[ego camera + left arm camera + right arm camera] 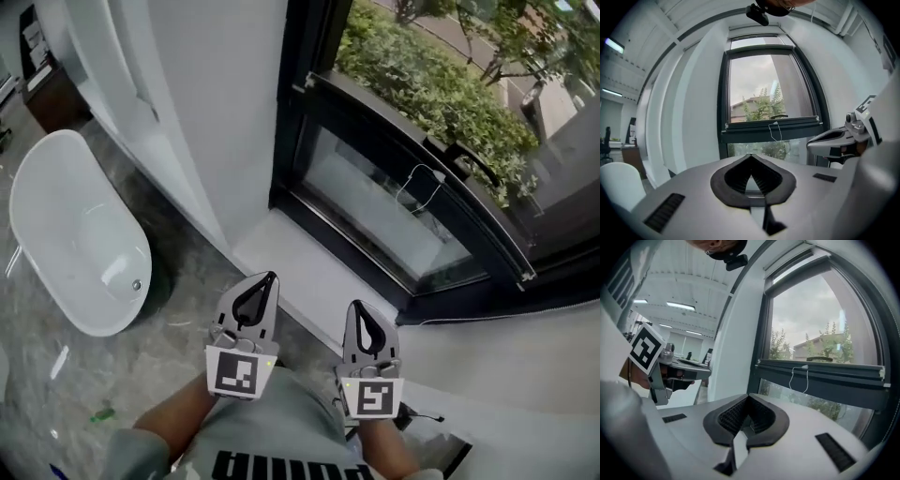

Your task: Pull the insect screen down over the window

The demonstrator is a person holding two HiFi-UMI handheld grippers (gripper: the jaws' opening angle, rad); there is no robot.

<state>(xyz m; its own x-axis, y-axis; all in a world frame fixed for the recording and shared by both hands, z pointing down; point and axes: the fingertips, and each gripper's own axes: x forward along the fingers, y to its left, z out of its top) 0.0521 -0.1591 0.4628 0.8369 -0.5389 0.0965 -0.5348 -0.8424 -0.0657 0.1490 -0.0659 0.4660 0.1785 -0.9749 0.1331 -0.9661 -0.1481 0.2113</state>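
The dark-framed window (412, 187) fills the upper right of the head view. A dark horizontal bar (773, 123) crosses it, and a white cord loop (422, 192) hangs from that bar. The same cord (797, 376) shows in the right gripper view. My left gripper (267, 278) and right gripper (359, 306) are side by side over the white sill, short of the window and touching nothing. Both are shut and empty. The left gripper (751, 157) points at the window's lower pane. The right gripper (749, 397) points below the bar.
A white bathtub (75, 234) stands on the grey marbled floor at the left. A white wall (216, 112) runs beside the window frame. The white sill (300, 272) lies under the window. Green shrubs (422, 84) grow outside.
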